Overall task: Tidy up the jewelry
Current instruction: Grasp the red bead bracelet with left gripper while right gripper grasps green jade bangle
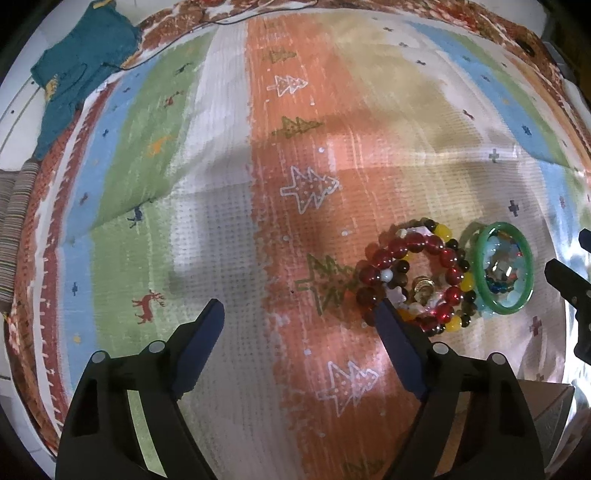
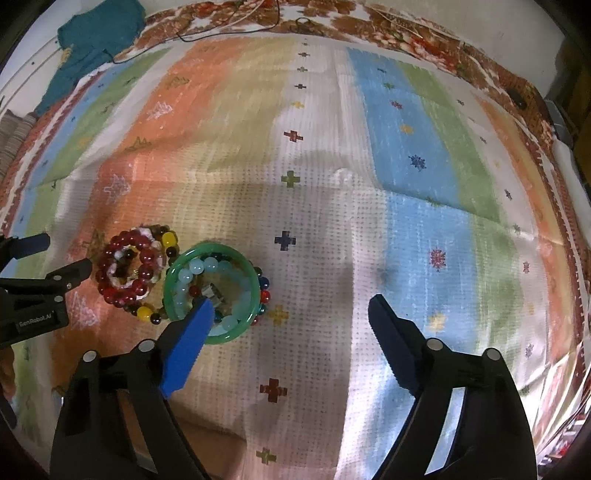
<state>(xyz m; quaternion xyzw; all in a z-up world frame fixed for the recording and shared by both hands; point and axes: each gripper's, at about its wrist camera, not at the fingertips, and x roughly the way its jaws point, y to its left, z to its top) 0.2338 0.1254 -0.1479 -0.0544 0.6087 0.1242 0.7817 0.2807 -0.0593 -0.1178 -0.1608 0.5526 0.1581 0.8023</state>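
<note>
A pile of beaded bracelets (image 1: pixel 399 249), red, yellow-and-brown and white, lies on the striped patterned mat (image 1: pixel 221 184). Just right of it lies a green bangle (image 1: pixel 511 310) with pale blue and dark beads inside. My left gripper (image 1: pixel 299 306) is open above the mat, and its right fingertip overlaps the near edge of the red bracelet. In the right wrist view my right gripper (image 2: pixel 291 304) is open, with its left fingertip over the green bangle (image 2: pixel 216 248) beside the bead pile (image 2: pixel 144 254). Nothing is held. Each gripper shows at the edge of the other's view (image 1: pixel 567 251) (image 2: pixel 64 254).
A teal knitted cloth (image 1: pixel 85 62) (image 2: pixel 99 40) lies at the mat's far left corner, with a thin black cable (image 2: pixel 229 31) trailing along the far edge. A cardboard box corner (image 1: pixel 546 406) sits near right. Striped fabric (image 1: pixel 14 229) lies at the left.
</note>
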